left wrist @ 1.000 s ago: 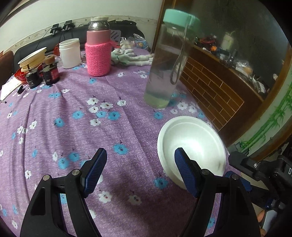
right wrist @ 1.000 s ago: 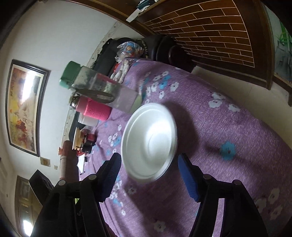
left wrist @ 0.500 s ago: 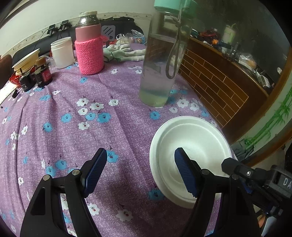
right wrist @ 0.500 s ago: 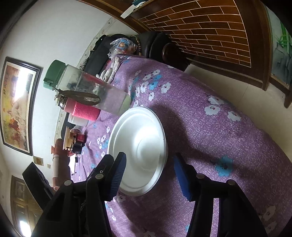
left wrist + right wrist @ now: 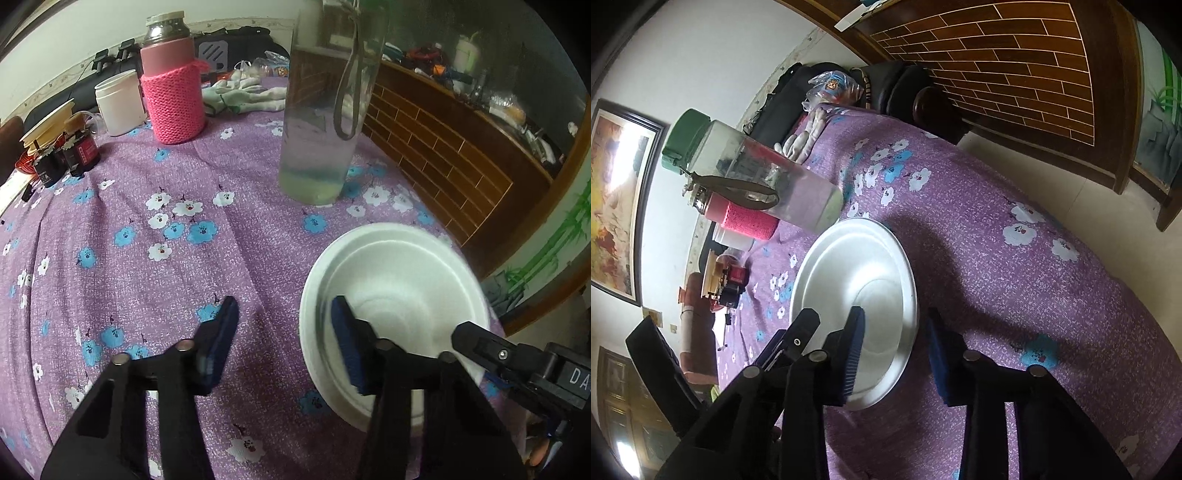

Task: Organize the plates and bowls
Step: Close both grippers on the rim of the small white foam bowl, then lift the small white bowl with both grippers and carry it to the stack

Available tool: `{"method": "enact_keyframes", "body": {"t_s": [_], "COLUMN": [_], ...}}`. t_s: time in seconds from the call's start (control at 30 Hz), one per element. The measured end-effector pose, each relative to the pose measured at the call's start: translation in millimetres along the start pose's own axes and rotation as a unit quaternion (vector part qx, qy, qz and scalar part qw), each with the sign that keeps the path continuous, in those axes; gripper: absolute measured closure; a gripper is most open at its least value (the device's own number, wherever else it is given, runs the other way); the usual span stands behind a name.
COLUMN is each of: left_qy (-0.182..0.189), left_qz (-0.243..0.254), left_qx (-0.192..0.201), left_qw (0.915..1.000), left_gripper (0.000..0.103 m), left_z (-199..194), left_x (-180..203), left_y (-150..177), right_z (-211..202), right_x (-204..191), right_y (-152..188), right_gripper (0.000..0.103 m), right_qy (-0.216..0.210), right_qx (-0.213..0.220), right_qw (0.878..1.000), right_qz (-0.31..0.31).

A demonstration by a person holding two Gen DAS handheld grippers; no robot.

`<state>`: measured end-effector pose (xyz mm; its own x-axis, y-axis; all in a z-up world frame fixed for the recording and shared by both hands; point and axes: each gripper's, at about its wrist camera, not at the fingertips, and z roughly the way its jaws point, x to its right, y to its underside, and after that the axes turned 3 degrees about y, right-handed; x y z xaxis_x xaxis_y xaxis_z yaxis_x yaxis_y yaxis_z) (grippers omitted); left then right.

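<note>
White foam bowl sits near the edge of the purple flowered tablecloth in the left wrist view, its near rim hidden behind the closing left gripper; one pad is inside it, one outside. Clear water bottle is cut off above. Right view: closing right gripper straddles the bowl's rim, contact unclear

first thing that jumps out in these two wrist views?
The white bowl near the table's edge, on the purple flowered tablecloth, with both grippers closing on its rim from opposite sides: the left gripper and the right gripper each straddle it. Just behind the bowl stands a tall clear water bottle with a green lid, and farther back a flask in a pink knitted sleeve.
</note>
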<state>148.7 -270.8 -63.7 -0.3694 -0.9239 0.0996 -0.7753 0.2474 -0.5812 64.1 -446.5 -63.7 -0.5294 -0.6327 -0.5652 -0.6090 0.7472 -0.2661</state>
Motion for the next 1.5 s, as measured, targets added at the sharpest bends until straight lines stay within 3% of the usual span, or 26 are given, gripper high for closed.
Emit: {"method": "enact_keyframes", "body": {"t_s": [0.07,0.27,0.4,1.0,1.5], "left_qy": [0.001,0.005,0.006,-0.001,-0.017], "left_qz": [0.002,0.024,0.029,0.035,0.012], "left_qx": [-0.006,-0.005,-0.005,-0.003,0.016], "left_qw": [1.0,0.9997,0.9995,0.9994,0.9996], "left_gripper": [0.063,0.082,0.087,0.088,0.088], "left_z": [3.1,0.2,-0.2,-8.2,-42.3], "left_x": [0.8,11.0,13.2,10.9,-27.0], "left_y": [0.8,3.0,3.9,7.4,22.4], "right_z": [1.4,3.4,2.1,-1.8,-10.4], "right_x": [-0.3,-1.1,-3.8,-6.7,-41.0], "right_y": [0.1,1.6,3.5,9.6,38.2], "right_gripper": [0.081,0.091,0.091,0.093,0.093], "right_qy": [0.006,0.009,0.009,0.013,0.002], "right_qx": [-0.001,-0.002,-0.001,-0.001,-0.005], "right_qw": [1.0,1.0,1.0,1.0,0.998], "right_qz": [-0.003,-0.009,-0.017,-0.027,-0.066]}}
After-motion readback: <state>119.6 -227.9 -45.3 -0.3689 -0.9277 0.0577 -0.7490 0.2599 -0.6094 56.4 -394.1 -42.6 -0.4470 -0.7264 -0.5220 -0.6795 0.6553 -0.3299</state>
